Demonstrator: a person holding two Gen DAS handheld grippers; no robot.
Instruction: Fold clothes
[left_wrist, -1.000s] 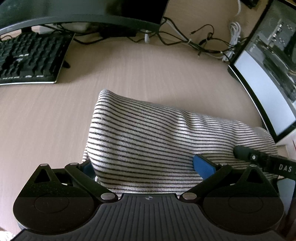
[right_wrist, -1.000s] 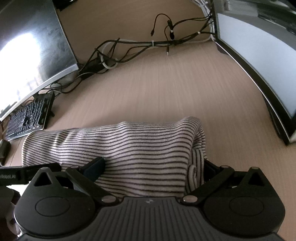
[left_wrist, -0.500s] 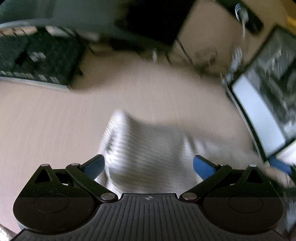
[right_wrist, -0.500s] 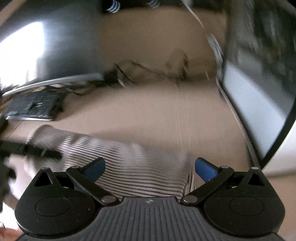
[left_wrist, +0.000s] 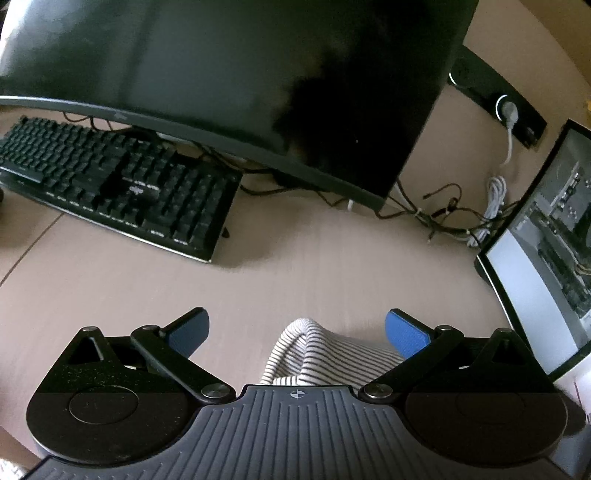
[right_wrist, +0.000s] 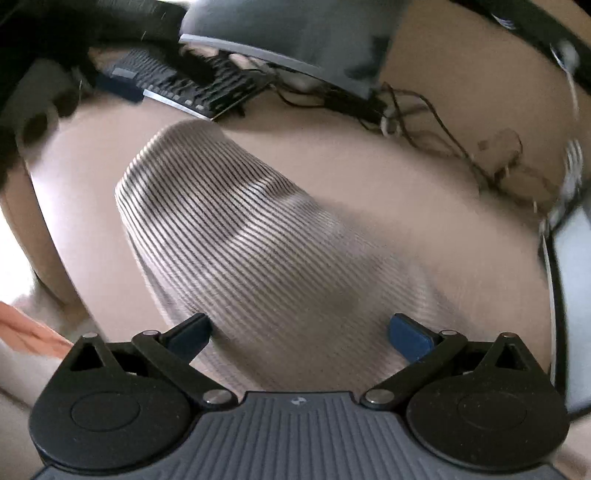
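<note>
Two grippers hang above one striped garment, both with jaws spread wide and holding nothing; nearest in the left wrist view, the left gripper (left_wrist: 297, 332) has only a rounded folded end of the striped garment (left_wrist: 317, 350) showing between its blue pads, the rest hidden under the tool; in the right wrist view, which is blurred, the right gripper (right_wrist: 299, 328) hangs over the same striped garment (right_wrist: 236, 229), which lies as a long folded bundle on the bench (right_wrist: 369, 177), running from beneath the jaws toward the far left edge; the cloth looks like a soft, light knit, limp and ready to sag or unfold if lifted by one layer, though unlikely to slip from rubbery pads and not fragile; I judge the best hold to be at the two ends of the bundle, pinching all layers together near a folded edge, one gripper per end, so the fold keeps its shape; farther back on the bench (left_wrist: 332, 266) sit a black keyboard (left_wrist: 118, 192), a tangle of cables (left_wrist: 443, 218), a dark monitor (left_wrist: 229, 81) and a lit monitor (left_wrist: 543, 258) at the right edge, all well apart from the garment.
</note>
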